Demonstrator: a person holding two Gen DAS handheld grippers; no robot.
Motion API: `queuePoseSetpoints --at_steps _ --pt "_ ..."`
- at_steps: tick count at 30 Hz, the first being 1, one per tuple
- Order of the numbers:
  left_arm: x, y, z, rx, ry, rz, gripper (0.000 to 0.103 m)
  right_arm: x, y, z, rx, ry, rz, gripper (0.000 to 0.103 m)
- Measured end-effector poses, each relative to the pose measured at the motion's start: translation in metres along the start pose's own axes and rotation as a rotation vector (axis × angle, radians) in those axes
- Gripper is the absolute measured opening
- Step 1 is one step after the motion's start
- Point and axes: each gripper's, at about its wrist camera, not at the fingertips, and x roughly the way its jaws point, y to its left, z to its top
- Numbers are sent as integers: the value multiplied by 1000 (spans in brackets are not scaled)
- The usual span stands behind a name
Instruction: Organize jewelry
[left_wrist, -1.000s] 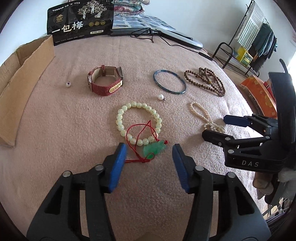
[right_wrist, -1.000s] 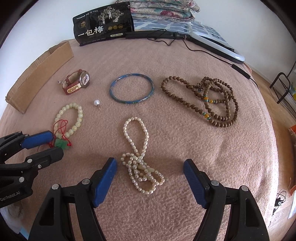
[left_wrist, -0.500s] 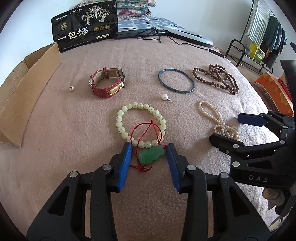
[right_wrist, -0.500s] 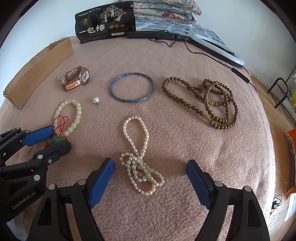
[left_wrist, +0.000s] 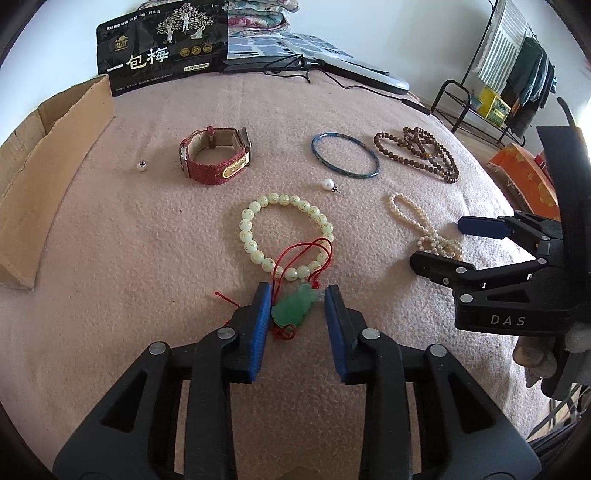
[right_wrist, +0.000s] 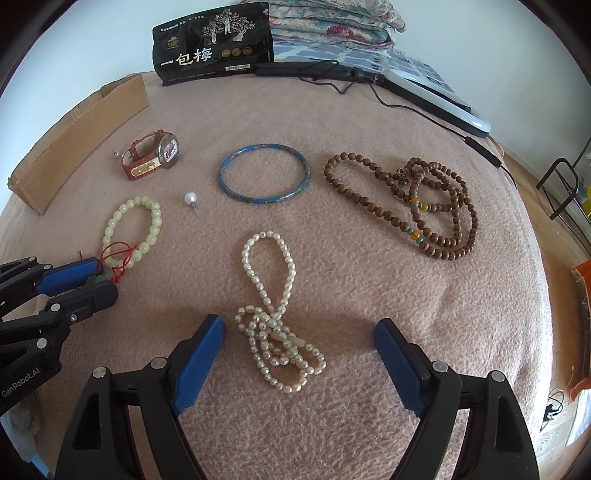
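Jewelry lies on a pink blanket (left_wrist: 147, 240). A green jade pendant (left_wrist: 293, 306) on a red cord sits between the pads of my left gripper (left_wrist: 297, 295), which is narrowed around it but still open; small gaps show on both sides. The cord overlaps a pale green bead bracelet (left_wrist: 255, 225). My right gripper (right_wrist: 299, 332) is wide open, straddling the bunched end of a pearl necklace (right_wrist: 275, 325). Also here are a red watch (left_wrist: 216, 157), a blue bangle (right_wrist: 264, 173), a brown bead necklace (right_wrist: 406, 206) and a pearl stud (right_wrist: 190, 198).
A cardboard box (left_wrist: 40, 173) stands at the left edge. A black snack bag (right_wrist: 214, 46), a hair straightener with its cable (right_wrist: 424, 92) and folded bedding lie at the back. A second small stud (left_wrist: 141, 166) lies near the box.
My left gripper has moved forward over the jade pendant and its jaws have narrowed around it. The right gripper has stayed open over the pearl necklace.
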Motion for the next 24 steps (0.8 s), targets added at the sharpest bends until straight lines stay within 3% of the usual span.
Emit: queuePoseSetpoints --at_steps 7,10,11,24 --pt "-2 -7 -7 98 -5 7 36 0 0 0 -5 -1 -6 85" --pt "-2 -10 -8 123 1 -6 19 0 0 0 -3 -3 -2 85" --pt "-2 -12 -8 135 6 -11 17 0 1 0 -4 -3 -2 85" --pt "4 -21 -4 208 17 5 17 -1 -2 -2 -7 -7 18 84"
